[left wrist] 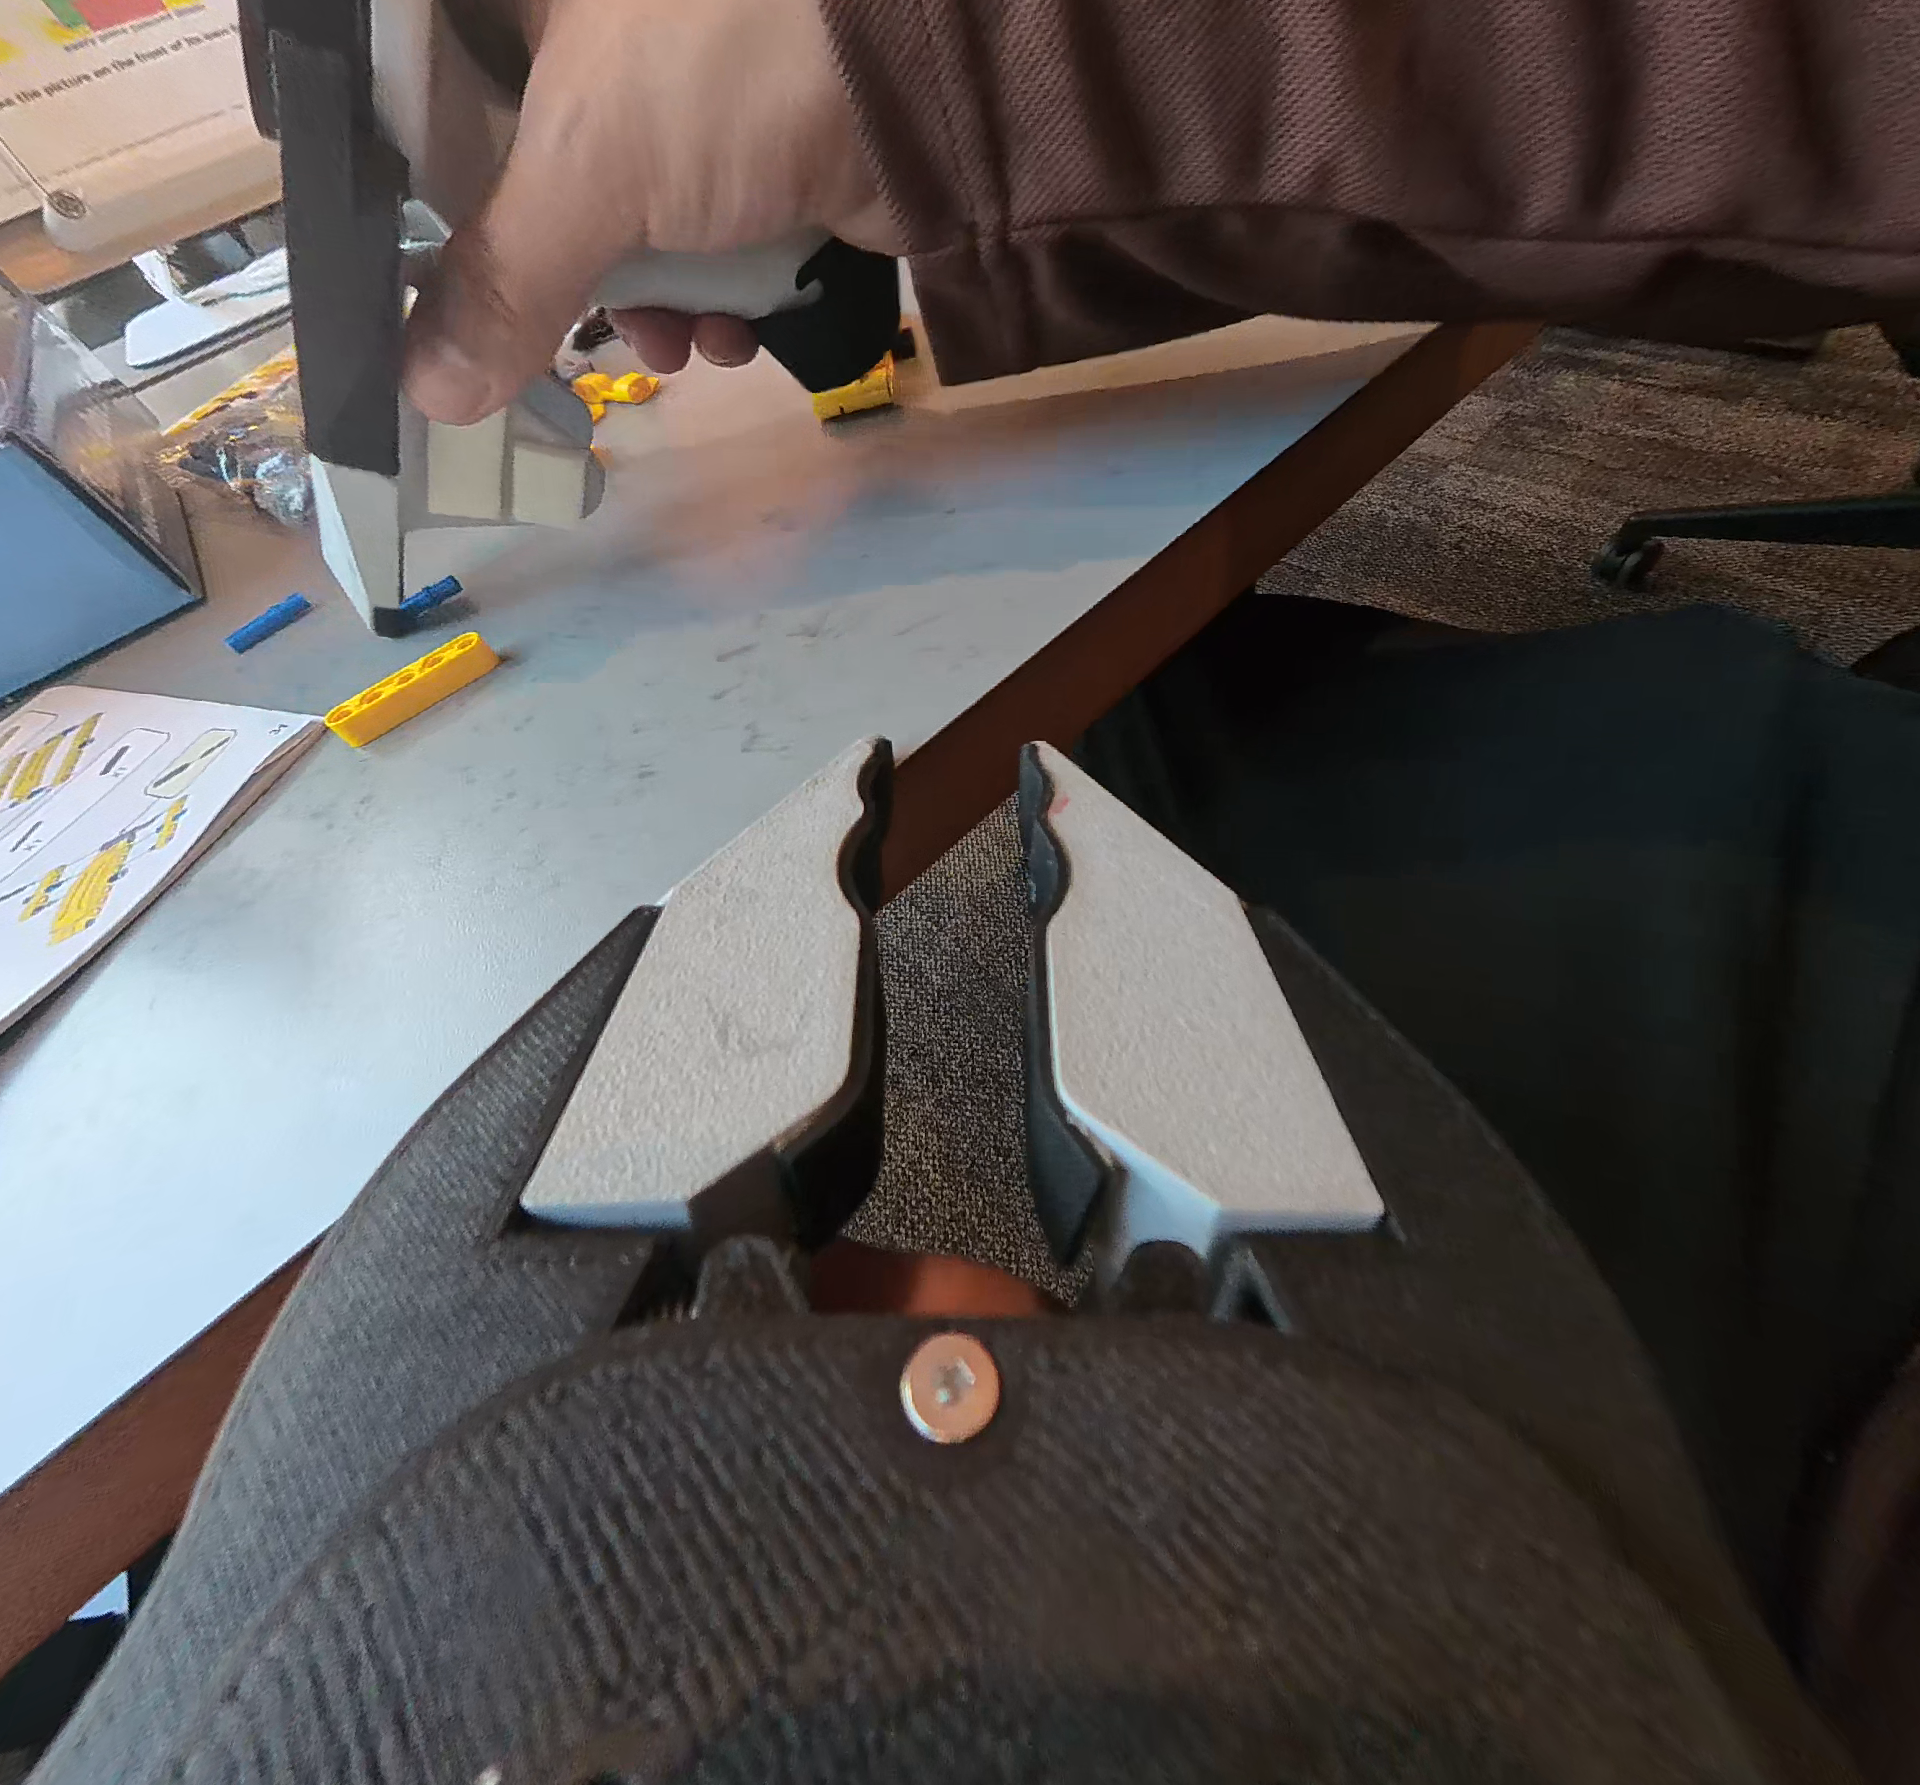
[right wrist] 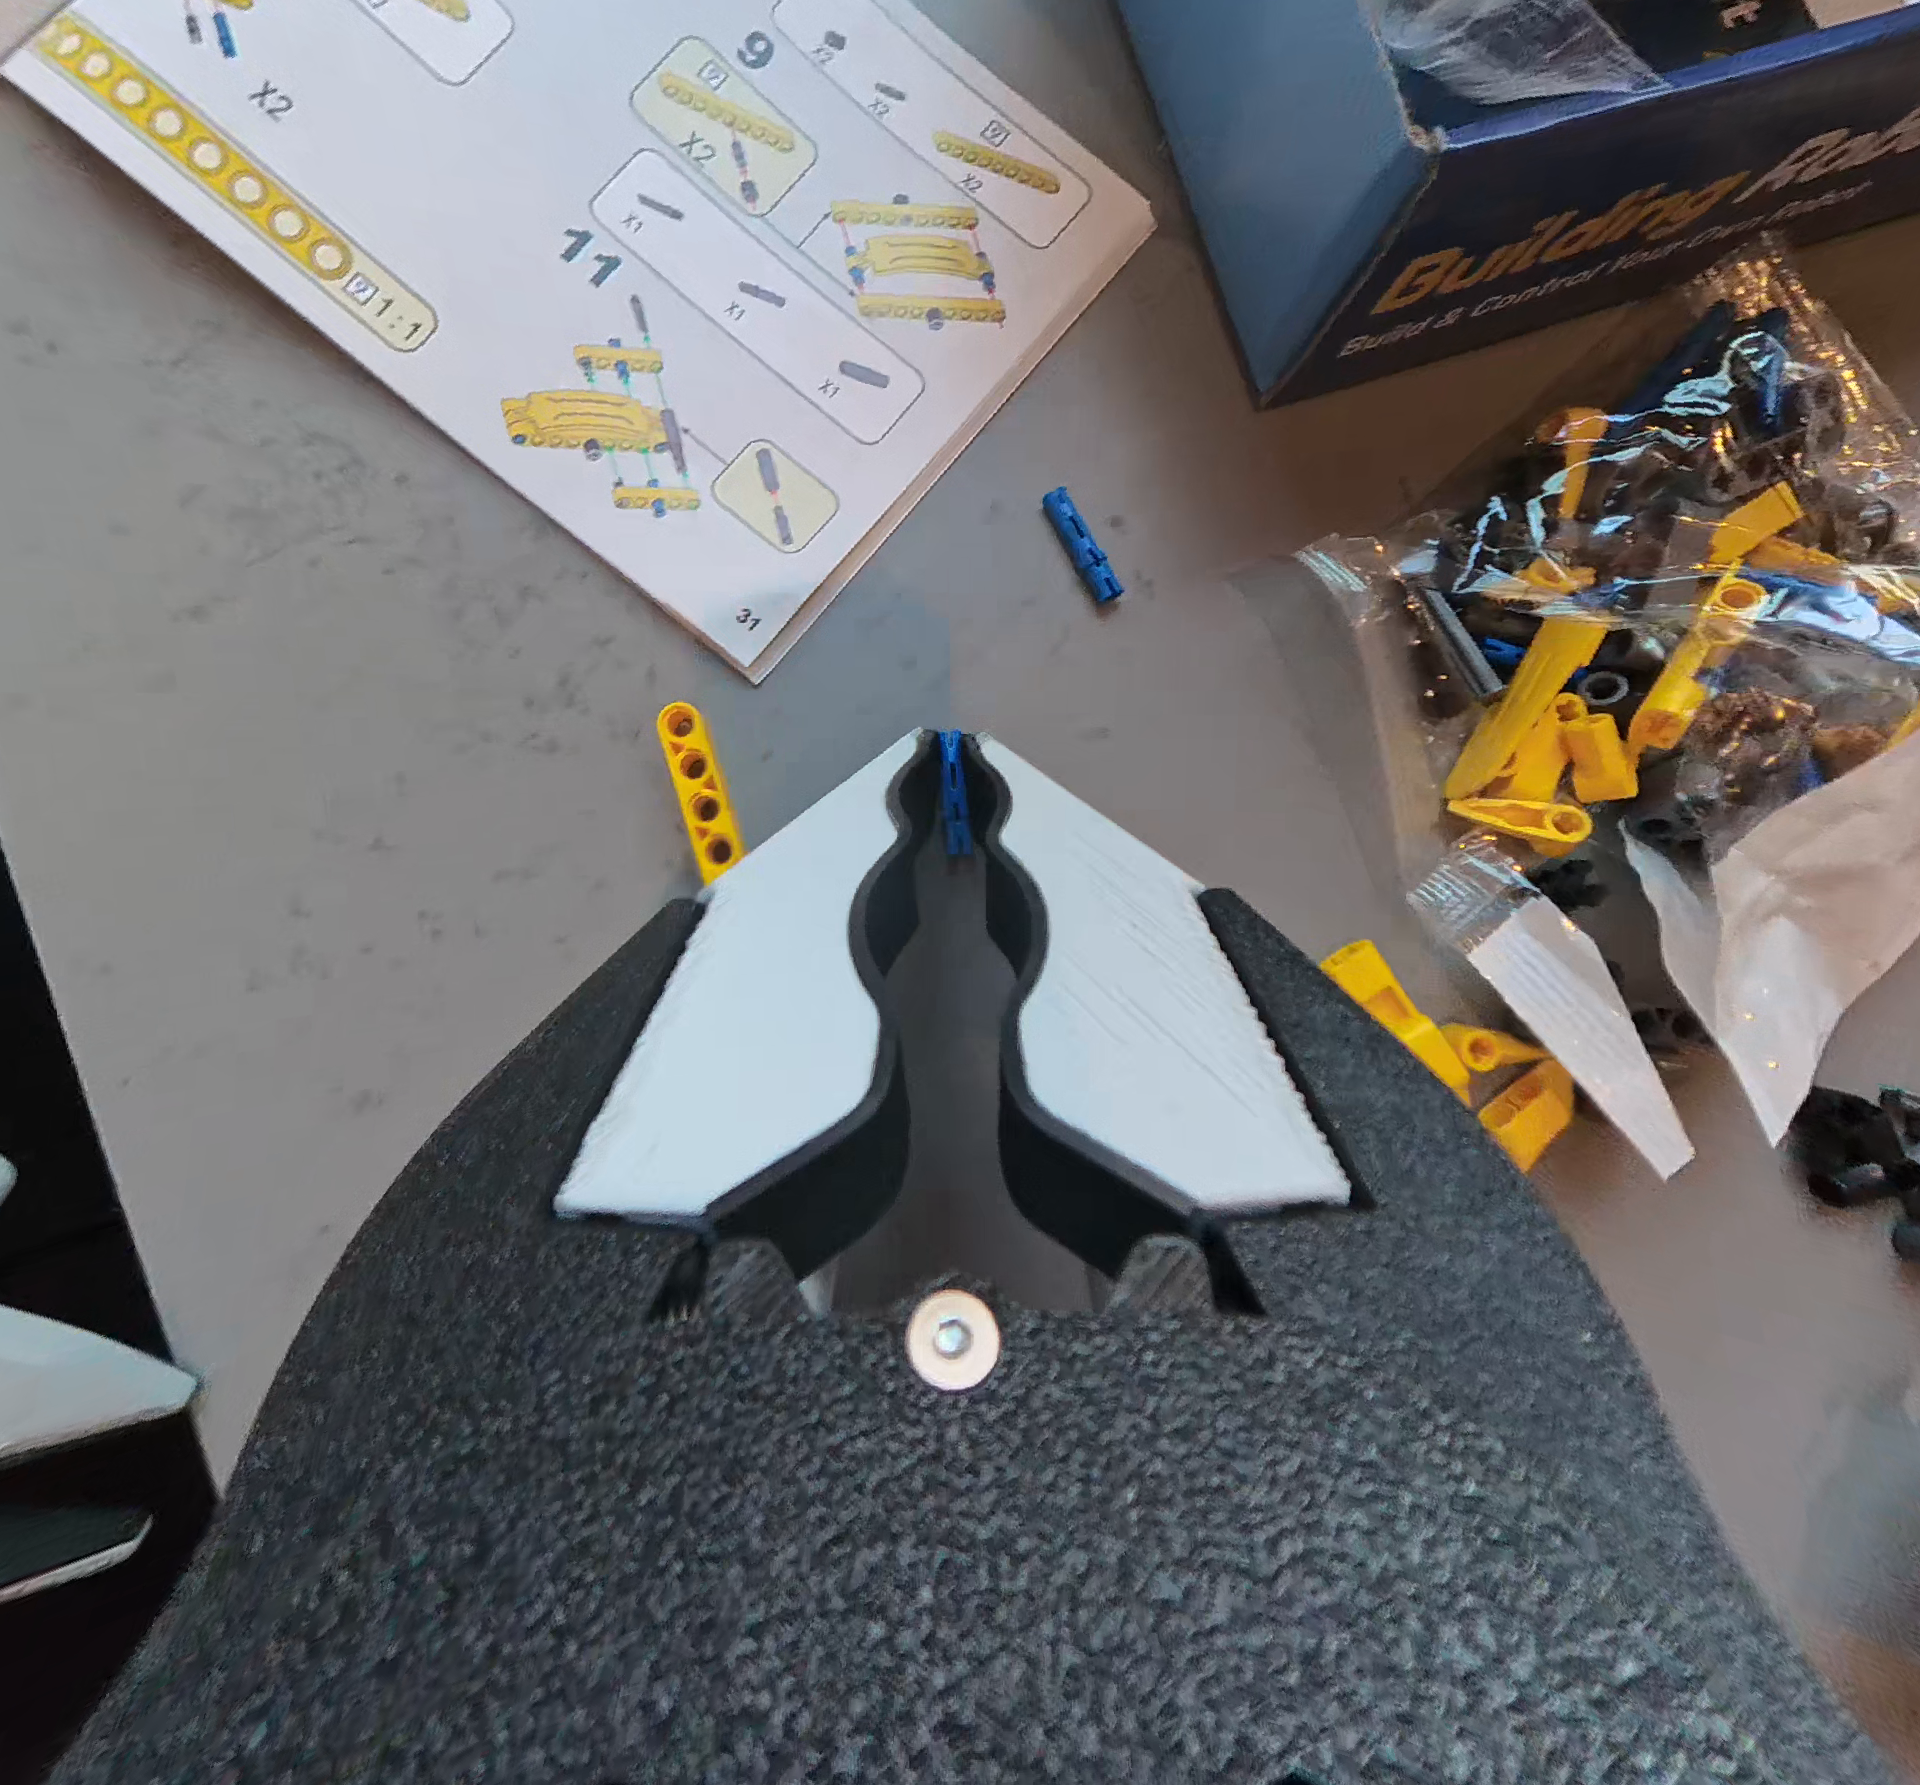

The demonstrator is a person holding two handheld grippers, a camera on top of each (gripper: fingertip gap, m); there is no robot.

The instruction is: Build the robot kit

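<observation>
My right gripper (right wrist: 951, 748) is shut on a small blue pin (right wrist: 954, 795), pinched at the fingertips just above the grey table. A yellow beam with several holes (right wrist: 698, 790) lies just left of its fingers. A second blue pin (right wrist: 1083, 546) lies loose ahead. In the left wrist view the right gripper (left wrist: 390, 618) points down at the table with the blue pin (left wrist: 431, 597) in its tips, beside the yellow beam (left wrist: 410, 689) and the other blue pin (left wrist: 267, 621). My left gripper (left wrist: 956, 769) is open and empty, hanging over the table's front edge.
An open instruction booklet (right wrist: 582, 208) lies ahead left. A blue box (right wrist: 1455, 177) stands at the far right, with a clear bag of yellow and black parts (right wrist: 1662, 655) below it. Loose yellow pieces (right wrist: 1475, 1060) lie near the right finger. A brown-sleeved arm (left wrist: 1351, 73) crosses above. Across from one pair of fingers to the other is roughly 20 centimeters.
</observation>
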